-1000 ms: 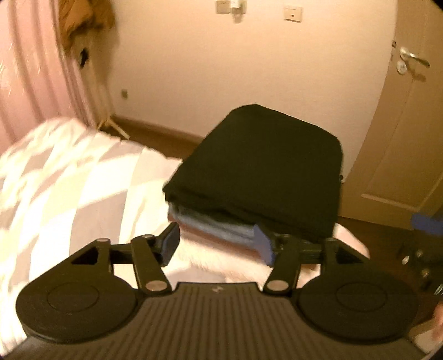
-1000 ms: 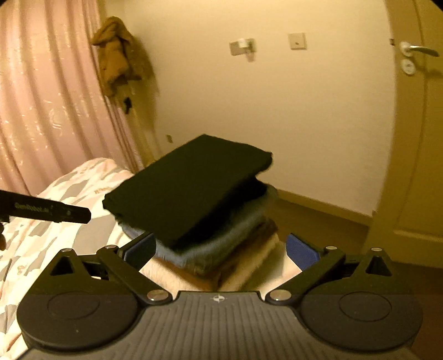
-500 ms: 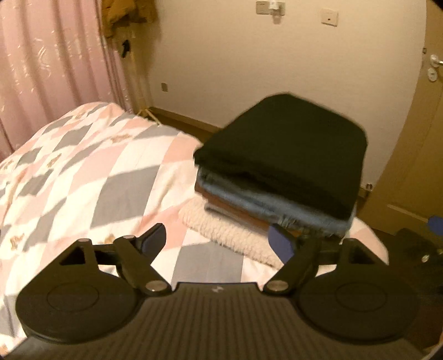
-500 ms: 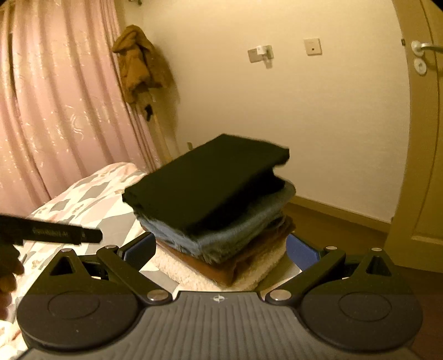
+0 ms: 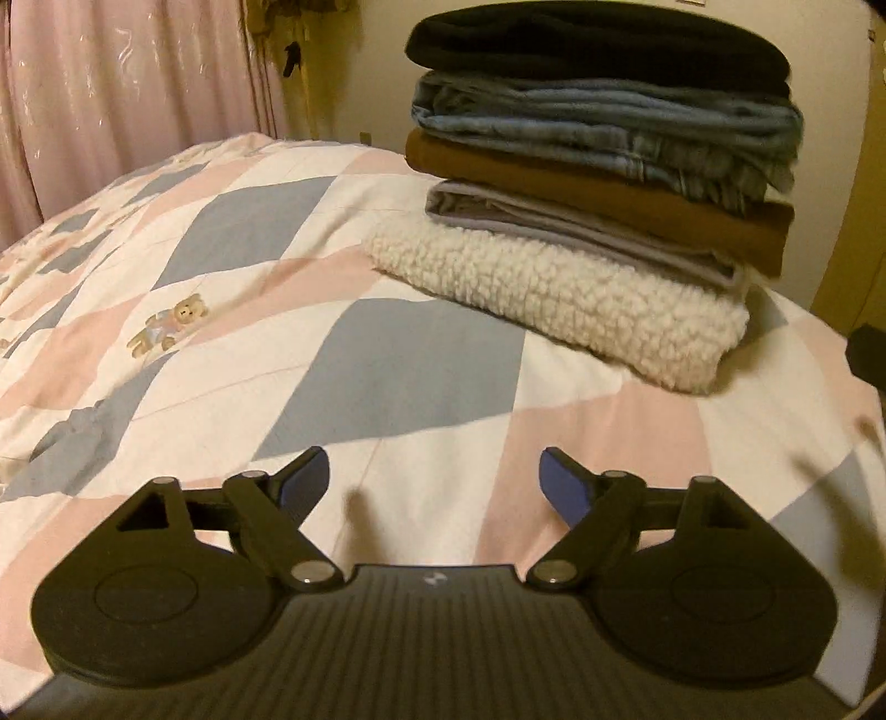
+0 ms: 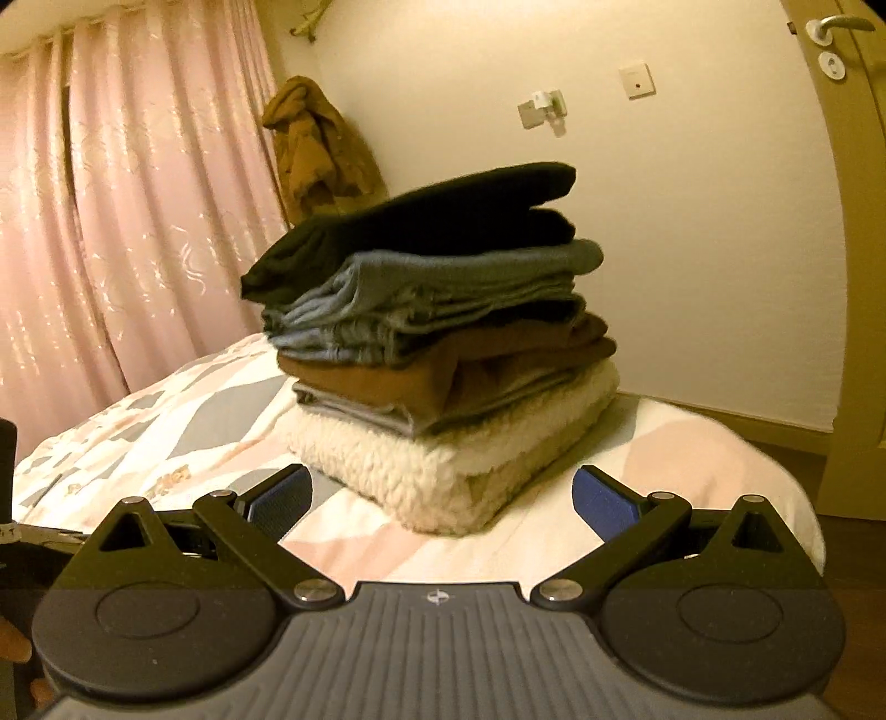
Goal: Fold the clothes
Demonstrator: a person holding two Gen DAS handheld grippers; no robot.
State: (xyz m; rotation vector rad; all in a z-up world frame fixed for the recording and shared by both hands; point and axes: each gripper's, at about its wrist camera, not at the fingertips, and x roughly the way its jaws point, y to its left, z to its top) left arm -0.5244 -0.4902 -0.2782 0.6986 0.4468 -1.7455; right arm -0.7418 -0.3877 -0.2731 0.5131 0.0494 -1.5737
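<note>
**Five folded garments stacked at the bed corner, both grippers empty**

The stack sits near the corner of the bed, on its pink, grey and white diamond-patterned quilt (image 5: 354, 354); from the bottom: a cream sherpa fleece (image 5: 559, 299), a thin grey folded garment (image 5: 581, 227), a brown folded garment (image 5: 598, 194), faded blue jeans (image 5: 603, 122), and a black folded top (image 5: 592, 44) uppermost; the left gripper (image 5: 432, 487) hovers low over the quilt, its fingers spread apart and holding nothing; the right gripper (image 6: 440, 498) is likewise apart and empty, facing the fleece edge.

The risk, as I judge it: the black top overhangs the jeans on one side, and the soft mattress gives; a nudge could slide the upper layers off toward the floor.

No containers are in view.
</note>
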